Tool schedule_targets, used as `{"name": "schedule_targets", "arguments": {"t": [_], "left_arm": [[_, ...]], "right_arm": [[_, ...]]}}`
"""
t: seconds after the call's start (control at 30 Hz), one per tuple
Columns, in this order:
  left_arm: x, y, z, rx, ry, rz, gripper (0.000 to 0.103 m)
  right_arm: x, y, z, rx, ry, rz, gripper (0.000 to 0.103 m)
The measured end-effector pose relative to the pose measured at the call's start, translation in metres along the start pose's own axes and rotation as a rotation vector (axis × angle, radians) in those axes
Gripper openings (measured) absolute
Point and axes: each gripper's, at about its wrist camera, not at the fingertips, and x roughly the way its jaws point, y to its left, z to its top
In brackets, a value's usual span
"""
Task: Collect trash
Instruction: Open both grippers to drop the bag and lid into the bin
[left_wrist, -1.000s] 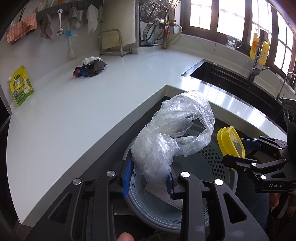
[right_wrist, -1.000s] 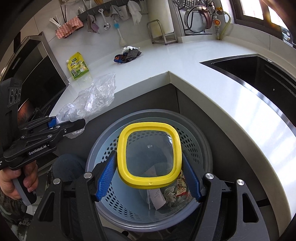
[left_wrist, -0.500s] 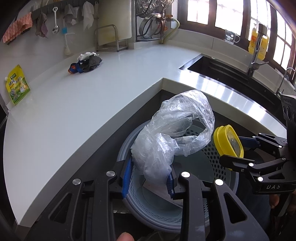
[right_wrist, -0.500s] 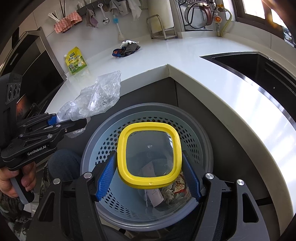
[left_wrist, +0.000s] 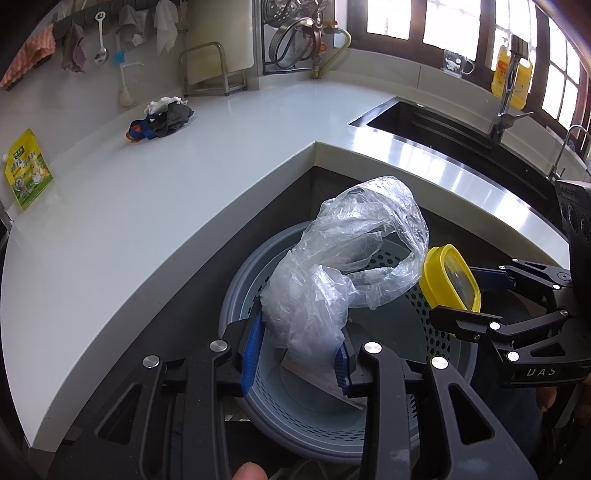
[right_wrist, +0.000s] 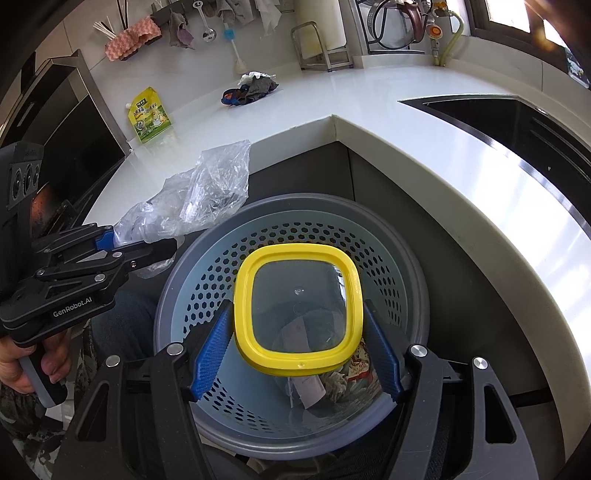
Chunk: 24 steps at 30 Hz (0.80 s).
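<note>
My left gripper (left_wrist: 299, 354) is shut on a crumpled clear plastic bag (left_wrist: 343, 273) and holds it above the round grey perforated trash bin (left_wrist: 240, 295). My right gripper (right_wrist: 295, 354) is shut on a yellow-rimmed clear lid (right_wrist: 297, 310), held flat over the same bin (right_wrist: 399, 258). Paper and wrappers (right_wrist: 332, 380) lie at the bin's bottom. The bag (right_wrist: 199, 199) and the left gripper (right_wrist: 125, 243) show at the left of the right wrist view. The lid (left_wrist: 448, 282) and right gripper (left_wrist: 476, 295) show at the right of the left wrist view.
The bin stands on the floor in the inner corner of a white L-shaped counter (left_wrist: 147, 206). On the counter lie a pile of rags (left_wrist: 162, 118) and a yellow pouch (left_wrist: 27, 179). A dark sink (left_wrist: 443, 125) with a tap is at the right.
Both grippers have moved forward over the bin, so it sits more centred below them. Each still holds its item as before.
</note>
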Motion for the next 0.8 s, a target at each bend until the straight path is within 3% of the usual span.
{"name": "schedule_targets", "arguments": {"t": [0.4,0.43,0.47,0.6,0.63,0.8], "left_arm": [[0.007,0.0,-0.001,0.0,0.019,-0.011,0.036],[0.008,0.001,-0.001,-0.004,0.02,-0.012,0.041],[0.008,0.001,-0.001,-0.009,0.019,-0.01,0.052],[0.006,0.003,-0.001,-0.022,0.011,-0.003,0.065],[0.005,0.004,-0.001,-0.031,0.004,0.002,0.072],[-0.001,0.012,0.0,-0.064,-0.018,0.015,0.083]], "right_arm": [[0.001,-0.001,-0.002,-0.005,0.007,-0.012,0.067],[0.001,0.001,-0.002,-0.011,0.009,-0.016,0.067],[0.001,0.001,-0.002,-0.014,0.005,-0.022,0.068],[0.002,0.002,-0.003,-0.012,-0.002,-0.025,0.07],[0.001,0.001,-0.003,-0.005,-0.007,-0.024,0.074],[0.001,-0.002,-0.003,0.001,-0.012,-0.039,0.079]]}}
